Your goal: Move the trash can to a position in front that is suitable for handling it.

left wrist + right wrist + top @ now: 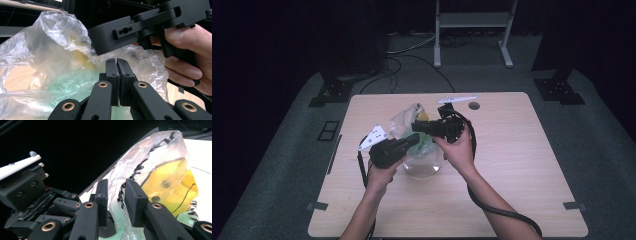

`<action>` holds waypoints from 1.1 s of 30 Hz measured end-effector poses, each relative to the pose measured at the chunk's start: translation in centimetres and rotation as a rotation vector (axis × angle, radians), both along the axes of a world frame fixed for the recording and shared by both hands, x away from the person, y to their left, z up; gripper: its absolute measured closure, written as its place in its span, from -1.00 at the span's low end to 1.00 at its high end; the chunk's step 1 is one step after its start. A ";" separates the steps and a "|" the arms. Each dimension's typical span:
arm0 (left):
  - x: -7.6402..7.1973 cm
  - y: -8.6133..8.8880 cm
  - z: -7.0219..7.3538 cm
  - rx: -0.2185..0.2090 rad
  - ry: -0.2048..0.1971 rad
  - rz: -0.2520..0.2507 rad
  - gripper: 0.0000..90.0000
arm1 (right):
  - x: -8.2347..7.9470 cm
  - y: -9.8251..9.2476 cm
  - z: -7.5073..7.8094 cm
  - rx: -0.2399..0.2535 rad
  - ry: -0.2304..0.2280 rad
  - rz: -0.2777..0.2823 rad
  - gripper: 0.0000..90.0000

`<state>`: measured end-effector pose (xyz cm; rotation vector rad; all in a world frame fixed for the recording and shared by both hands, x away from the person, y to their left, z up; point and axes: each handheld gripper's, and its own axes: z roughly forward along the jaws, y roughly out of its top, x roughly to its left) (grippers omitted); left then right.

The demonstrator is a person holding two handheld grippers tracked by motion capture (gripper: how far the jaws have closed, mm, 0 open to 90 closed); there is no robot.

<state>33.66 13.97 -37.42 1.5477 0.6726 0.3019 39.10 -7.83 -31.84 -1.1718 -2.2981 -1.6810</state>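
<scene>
At the table's [522, 165] centre, the left gripper [116, 65] pinches a clear plastic bag [408, 126] (yellow item inside); the right gripper [116, 188], jaws parted around the film, likely regrips next to open it.
</scene>
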 end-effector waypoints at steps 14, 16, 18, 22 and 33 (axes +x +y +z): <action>-0.1 -0.2 0.1 0.026 -0.009 -0.015 0.97 | 0.5 0.8 -0.9 -0.033 0.015 -0.001 0.65; -0.1 -0.2 0.0 0.026 -0.008 -0.016 0.95 | 0.6 0.8 -0.9 -0.052 0.013 -0.004 0.77; 0.0 -0.2 0.0 0.023 -0.007 -0.019 0.92 | 0.7 0.6 -1.0 -0.057 0.018 -0.005 0.88; -0.1 0.1 0.2 0.012 -0.012 -0.026 0.79 | 1.2 0.0 -1.2 -0.040 0.047 -0.006 0.98; -0.3 1.5 0.9 -0.079 -0.028 0.042 0.02 | 1.9 -1.3 -2.1 0.020 0.087 -0.004 0.99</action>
